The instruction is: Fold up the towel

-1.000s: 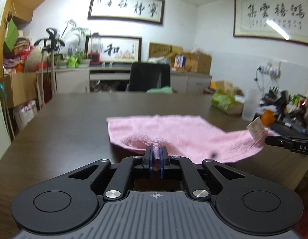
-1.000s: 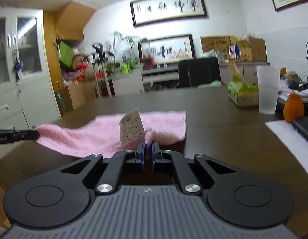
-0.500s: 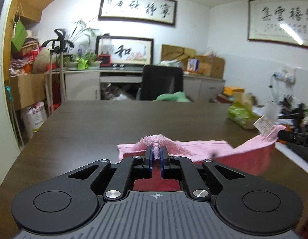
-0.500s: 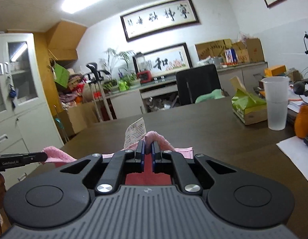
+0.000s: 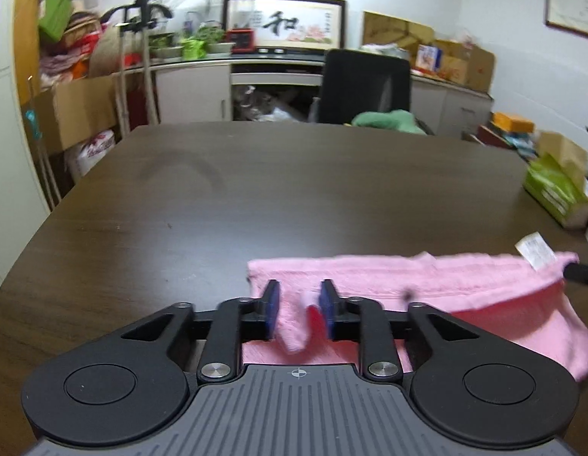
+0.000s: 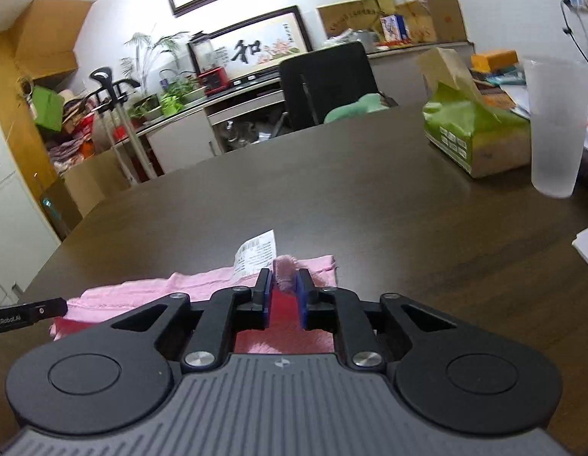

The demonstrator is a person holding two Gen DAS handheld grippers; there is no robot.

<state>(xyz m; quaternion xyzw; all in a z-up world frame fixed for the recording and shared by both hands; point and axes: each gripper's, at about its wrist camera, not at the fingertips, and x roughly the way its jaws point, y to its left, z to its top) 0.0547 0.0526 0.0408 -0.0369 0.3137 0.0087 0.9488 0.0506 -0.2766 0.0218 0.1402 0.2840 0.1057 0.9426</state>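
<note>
Pink towel doubled over at the near edge of the dark table, both grippers parted.

Left wrist view: left gripper (image 5: 299, 309) jaws spread, a loose towel (image 5: 427, 285) corner drooping between them; white tag (image 5: 535, 252) at far right. Right wrist view: right gripper (image 6: 283, 294) jaws narrowly parted around a towel (image 6: 202, 283) tuft; tag (image 6: 255, 252) just left; frosted cup (image 6: 556, 129) and green tissue pack (image 6: 472, 129) well apart.

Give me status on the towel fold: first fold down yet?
Looks like it: the towel lies doubled on the table, top layer over the bottom one. In hand: the left hand-held gripper is open, its corner dropping free; the right hand-held gripper is parted with a corner between its pads, beside the tag. Left: clear both, then any second fold.
</note>
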